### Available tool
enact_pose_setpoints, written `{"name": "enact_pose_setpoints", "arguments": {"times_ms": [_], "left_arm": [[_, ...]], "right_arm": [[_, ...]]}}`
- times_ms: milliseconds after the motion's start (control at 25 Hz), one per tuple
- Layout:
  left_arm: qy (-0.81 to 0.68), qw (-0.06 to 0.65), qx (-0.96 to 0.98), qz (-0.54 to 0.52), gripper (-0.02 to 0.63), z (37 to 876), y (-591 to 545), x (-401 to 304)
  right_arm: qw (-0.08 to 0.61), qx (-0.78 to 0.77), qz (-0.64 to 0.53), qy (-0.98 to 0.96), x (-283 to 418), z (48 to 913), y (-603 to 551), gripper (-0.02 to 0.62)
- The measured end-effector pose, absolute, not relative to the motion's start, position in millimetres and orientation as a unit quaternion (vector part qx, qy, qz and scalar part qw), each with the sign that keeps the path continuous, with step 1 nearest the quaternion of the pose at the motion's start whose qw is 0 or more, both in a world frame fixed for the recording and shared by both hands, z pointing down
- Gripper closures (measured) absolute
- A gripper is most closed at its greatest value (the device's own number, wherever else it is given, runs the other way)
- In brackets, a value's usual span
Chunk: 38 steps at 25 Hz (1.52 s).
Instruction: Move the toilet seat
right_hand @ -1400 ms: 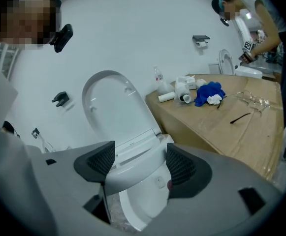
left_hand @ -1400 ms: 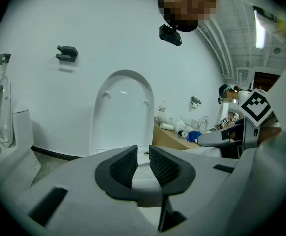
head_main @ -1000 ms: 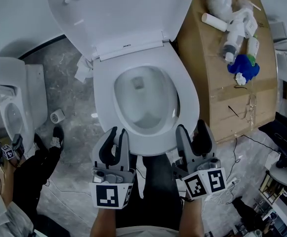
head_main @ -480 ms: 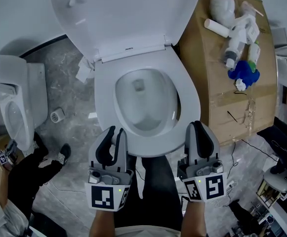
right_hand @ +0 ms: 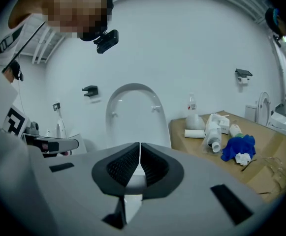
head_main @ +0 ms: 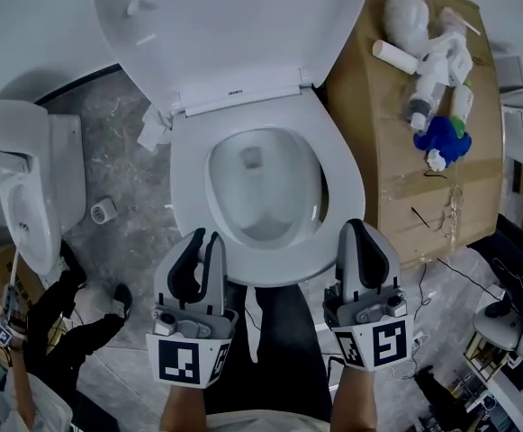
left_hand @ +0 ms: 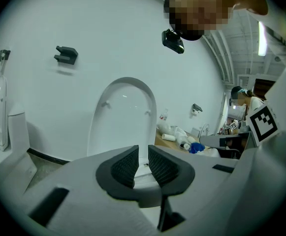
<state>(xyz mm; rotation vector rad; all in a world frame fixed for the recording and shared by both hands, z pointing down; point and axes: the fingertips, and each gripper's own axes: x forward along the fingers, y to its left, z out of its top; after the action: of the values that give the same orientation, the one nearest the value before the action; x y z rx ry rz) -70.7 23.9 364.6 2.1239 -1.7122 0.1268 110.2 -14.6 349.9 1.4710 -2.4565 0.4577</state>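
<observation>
Plainly, the toilet seat (head_main: pixel 347 187) lies flat on the bowl, its lid (head_main: pixel 234 25) raised at 12 o'clock; at its 7 o'clock edge the left gripper (head_main: pixel 205 237) has its jaws slightly apart, empty; at 5 o'clock the right gripper (head_main: pixel 356 228) has just closed tip to tip on nothing.

In front of you, the white oval plastic toilet seat (head_main: pixel 344 183) lies flat on the bowl (head_main: pixel 261 201). Its hinge is at the far end, and its rounded front edge is nearest you.
</observation>
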Motion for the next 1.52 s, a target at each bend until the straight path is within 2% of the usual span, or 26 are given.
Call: {"name": "enact_pose_setpoints", "arguments": {"times_ms": [480,1520], "left_arm": [[-0.626,0.173,0.76,0.036,0.594,344.2,4.6,-82.9],[-0.636,0.17,0.753,0.011,0.597,319.2,-32.4,-103.0]], "right_arm": [[0.097,0.488,0.136,-0.857,98.5,326.6,-35.2,0.575],[0.088,0.478,0.123,-0.865,80.7,298.2,-76.8,0.575]]}}
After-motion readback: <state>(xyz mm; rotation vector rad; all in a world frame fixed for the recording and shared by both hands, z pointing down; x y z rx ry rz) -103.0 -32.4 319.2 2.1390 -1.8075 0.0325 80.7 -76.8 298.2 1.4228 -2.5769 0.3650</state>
